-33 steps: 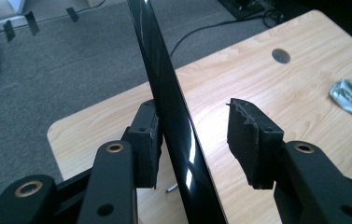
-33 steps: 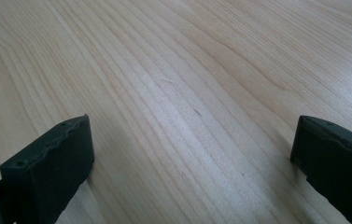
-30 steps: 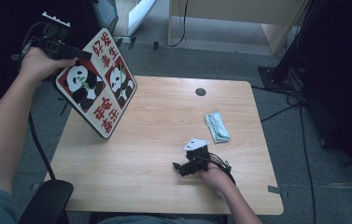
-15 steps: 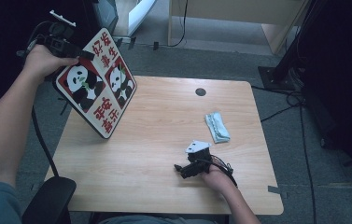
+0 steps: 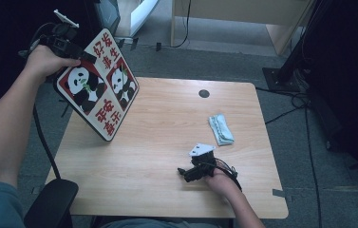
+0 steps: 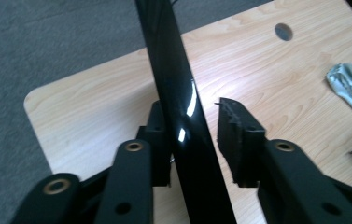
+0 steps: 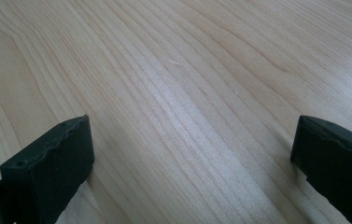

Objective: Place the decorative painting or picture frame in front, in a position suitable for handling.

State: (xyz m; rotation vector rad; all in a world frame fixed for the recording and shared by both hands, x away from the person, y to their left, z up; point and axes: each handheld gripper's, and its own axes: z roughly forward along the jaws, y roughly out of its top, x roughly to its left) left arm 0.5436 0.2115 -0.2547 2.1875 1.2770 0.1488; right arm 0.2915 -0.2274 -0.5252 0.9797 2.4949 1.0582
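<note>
Desk [image 5: 157,142]: light wood grain, rounded corners. A small dark round hole [image 5: 204,93] sits near its far edge, right of centre; the same hole is seen in the left gripper view.

Folded cloth [image 5: 221,129], pale blue-green, lies flat on the desk's right half, nearer than the hole and well apart from it. In the left gripper view its edge looks crumpled.

Grey carpeted floor [image 5: 205,57] surrounds the desk. Black cables [image 5: 305,114] trail across the floor to the right. A pale wooden cabinet [image 5: 243,14] stands beyond the far edge. A black chair armrest [image 5: 53,202] sits at the near left corner.
</note>
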